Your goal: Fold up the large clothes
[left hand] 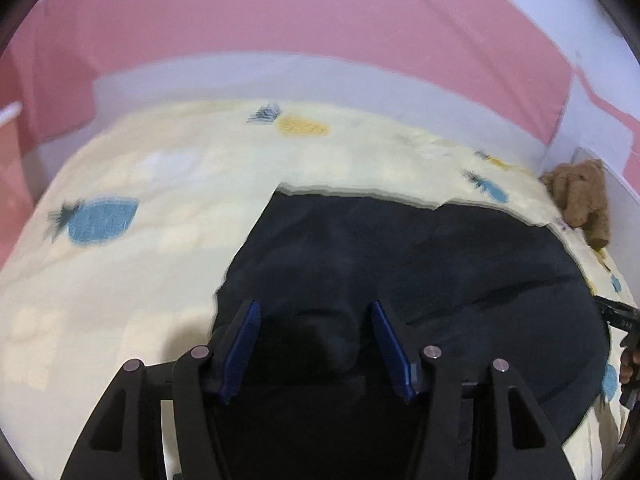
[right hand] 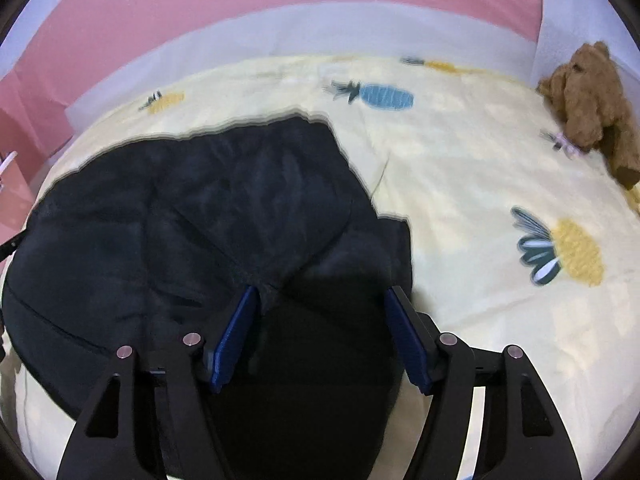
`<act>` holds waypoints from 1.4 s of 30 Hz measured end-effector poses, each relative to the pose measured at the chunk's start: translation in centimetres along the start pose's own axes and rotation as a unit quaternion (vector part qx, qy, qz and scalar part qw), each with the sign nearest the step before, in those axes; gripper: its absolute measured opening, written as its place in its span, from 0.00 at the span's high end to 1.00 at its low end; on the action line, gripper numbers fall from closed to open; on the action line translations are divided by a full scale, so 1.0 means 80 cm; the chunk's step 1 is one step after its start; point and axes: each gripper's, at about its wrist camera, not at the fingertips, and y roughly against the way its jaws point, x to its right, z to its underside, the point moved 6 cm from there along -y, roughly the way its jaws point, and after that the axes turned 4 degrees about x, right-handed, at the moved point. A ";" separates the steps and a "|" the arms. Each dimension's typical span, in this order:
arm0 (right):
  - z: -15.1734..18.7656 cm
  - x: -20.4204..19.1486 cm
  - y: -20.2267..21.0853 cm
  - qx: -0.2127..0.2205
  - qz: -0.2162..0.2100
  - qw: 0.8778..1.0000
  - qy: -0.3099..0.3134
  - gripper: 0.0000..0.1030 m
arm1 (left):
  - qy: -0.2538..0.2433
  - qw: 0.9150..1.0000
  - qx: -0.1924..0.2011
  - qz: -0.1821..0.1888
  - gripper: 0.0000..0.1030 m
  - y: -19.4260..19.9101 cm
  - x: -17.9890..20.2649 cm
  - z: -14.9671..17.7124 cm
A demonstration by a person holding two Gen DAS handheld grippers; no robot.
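The dark navy garment (left hand: 400,264) is lying spread on the pineapple-print bedsheet (left hand: 132,280), and both tools are working at its near edge. The left gripper (left hand: 316,308) is standing with its jaws apart, nothing pinched between the blue pads (left hand: 240,348); the cloth is running from directly beneath them out toward 12 and 2 o'clock, its far hem sitting at about 12 o'clock. The right gripper (right hand: 322,294) is likewise holding its jaws wide and is gripping nothing; from its view the garment (right hand: 180,220) is spreading away toward 10 and 11 o'clock, with a raised crease in the cloth pointing in just beside the left-hand pad (right hand: 236,336). The long axis appears to be running across, from one gripper to the other (motion blur is softening the hems). Both are equally near, each over its own near corner, so the coming move is judged to be a paired pinch. A brown teddy bear (right hand: 592,100) is resting at 2 o'clock, well apart from the cloth.
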 end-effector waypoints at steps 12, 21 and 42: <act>-0.006 0.002 0.041 0.038 -0.006 0.999 -0.022 0.35 | 0.021 0.999 0.034 0.010 0.50 0.046 -0.012 0.000; 0.025 -0.003 0.022 0.008 -0.014 1.000 -0.015 0.32 | 0.057 0.998 -0.011 -0.007 0.51 0.029 -0.048 0.041; 0.018 0.012 -0.001 -0.020 -0.018 0.999 -0.038 0.26 | 0.073 0.997 -0.039 -0.001 0.56 -0.016 -0.043 0.021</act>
